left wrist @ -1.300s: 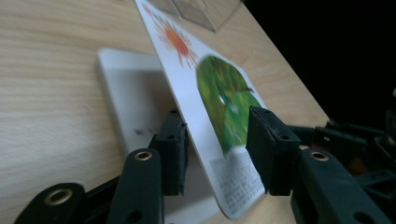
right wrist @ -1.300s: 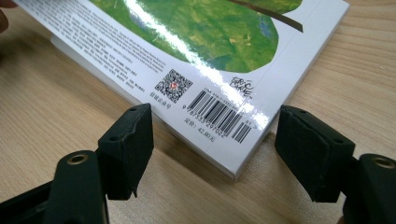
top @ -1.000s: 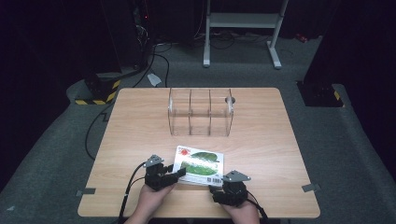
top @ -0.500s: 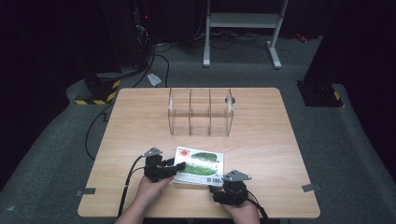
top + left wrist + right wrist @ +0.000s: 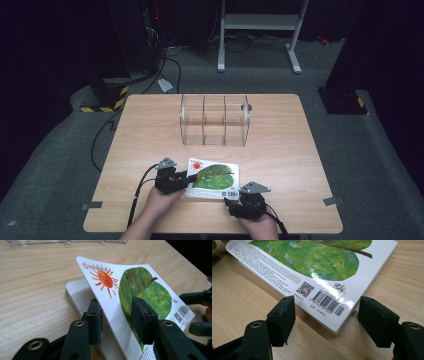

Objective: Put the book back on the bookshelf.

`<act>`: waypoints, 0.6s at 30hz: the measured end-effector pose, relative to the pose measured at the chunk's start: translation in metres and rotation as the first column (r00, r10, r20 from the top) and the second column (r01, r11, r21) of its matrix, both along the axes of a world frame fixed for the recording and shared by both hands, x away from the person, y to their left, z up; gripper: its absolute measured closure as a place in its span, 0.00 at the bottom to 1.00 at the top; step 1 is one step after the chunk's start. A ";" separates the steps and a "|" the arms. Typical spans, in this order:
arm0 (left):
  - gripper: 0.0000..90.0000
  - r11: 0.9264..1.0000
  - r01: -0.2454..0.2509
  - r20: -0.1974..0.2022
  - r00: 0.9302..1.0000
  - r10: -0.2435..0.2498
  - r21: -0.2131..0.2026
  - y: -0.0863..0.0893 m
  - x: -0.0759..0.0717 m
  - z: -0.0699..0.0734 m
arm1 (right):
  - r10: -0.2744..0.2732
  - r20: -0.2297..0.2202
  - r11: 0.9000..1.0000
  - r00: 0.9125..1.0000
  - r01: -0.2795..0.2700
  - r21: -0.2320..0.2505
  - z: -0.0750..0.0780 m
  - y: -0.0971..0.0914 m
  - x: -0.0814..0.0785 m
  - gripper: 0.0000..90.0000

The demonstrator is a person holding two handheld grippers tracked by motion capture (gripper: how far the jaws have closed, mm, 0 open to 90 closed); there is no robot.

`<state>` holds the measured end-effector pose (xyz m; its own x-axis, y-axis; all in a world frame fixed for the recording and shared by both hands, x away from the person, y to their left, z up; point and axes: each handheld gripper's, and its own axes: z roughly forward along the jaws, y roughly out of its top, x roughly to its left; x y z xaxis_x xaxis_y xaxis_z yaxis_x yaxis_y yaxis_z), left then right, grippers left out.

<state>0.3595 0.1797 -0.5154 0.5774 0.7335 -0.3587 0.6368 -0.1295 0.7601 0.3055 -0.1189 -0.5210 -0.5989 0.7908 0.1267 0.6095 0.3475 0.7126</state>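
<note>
The picture book [image 5: 212, 179] lies on the surface [image 5: 150, 135], nearer the person than the clear divider rack [image 5: 214, 120]. The left tool [image 5: 117, 317] has just closed on its lifted cover; the right tool [image 5: 327, 315] stands open around its barcode corner.

The book's cover [image 5: 130, 290] has been pinched by the left gripper [image 5: 117, 317], jaws just closing on it, & lifted a bit off the pages vs. 1 sec ago.
</note>
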 end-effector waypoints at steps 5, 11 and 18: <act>0.71 0.999 0.016 0.071 0.997 -0.018 0.035 -0.002 -0.007 0.003 | 0.003 -0.008 1.000 1.000 -0.003 0.013 0.000 -0.001 0.000 0.32; 0.72 0.999 0.019 0.148 0.989 -0.026 0.049 -0.002 -0.020 0.004 | 0.006 -0.015 1.000 1.000 -0.006 0.026 0.000 -0.002 0.001 0.31; 0.72 0.997 0.029 0.209 0.977 -0.043 0.068 -0.002 -0.026 0.007 | 0.000 -0.002 0.999 1.000 0.000 0.048 0.001 -0.004 0.000 0.31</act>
<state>0.3335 0.1775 -0.5087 0.6611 0.7284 -0.1798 0.4581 -0.2022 0.8656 0.3057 -0.1228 -0.5196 -0.5984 0.7838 0.1661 0.6113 0.3126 0.7271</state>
